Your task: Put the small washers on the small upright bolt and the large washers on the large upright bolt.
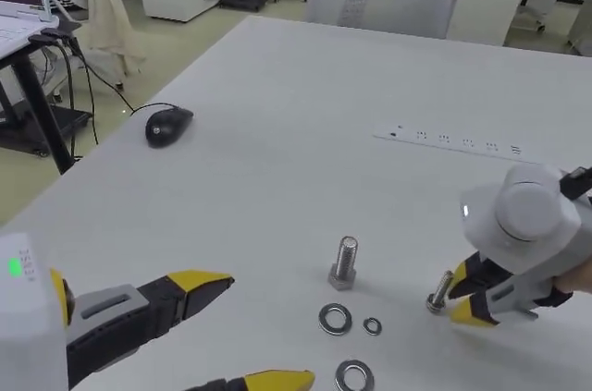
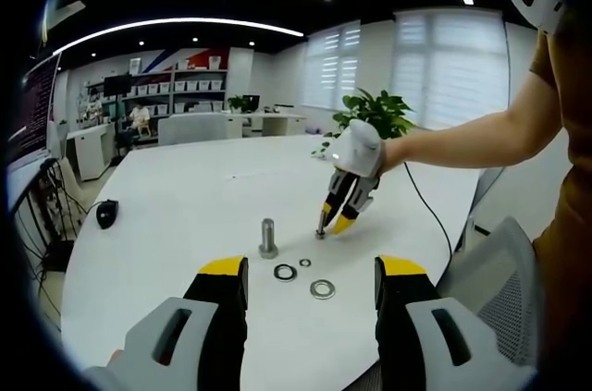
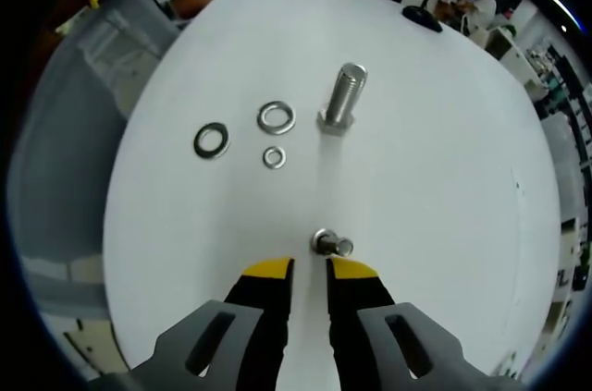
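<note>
Steel on a smooth white bench slides easily, and that is your main worry from here. Your right gripper has its jaws drawn almost together, with a thin gap between them and nothing in it. The small bolt stands just ahead of its tips, a little toward the right jaw; I can't tell whether a tip touches it. Any sideways drift or an off-centre squeeze could tip that bolt over or skid it away, so pull back straight along the jaws' line.

Your left gripper is spread wide and holds nothing. Nearest, directly ahead of it, lies one large washer. Just beyond sit the second large washer and the small washer, close together but apart. The large bolt stands upright farther ahead and slightly to the left. No washer is on either bolt yet.

Each washer lies flat, so the jaws have only a thin edge to catch. Close too high and it will squirt out; press down and it will scoot. With the small washer so near its large neighbour, you could pinch both at once. Reaching for that far pair, you could also brush the large bolt with the left jaw.
</note>
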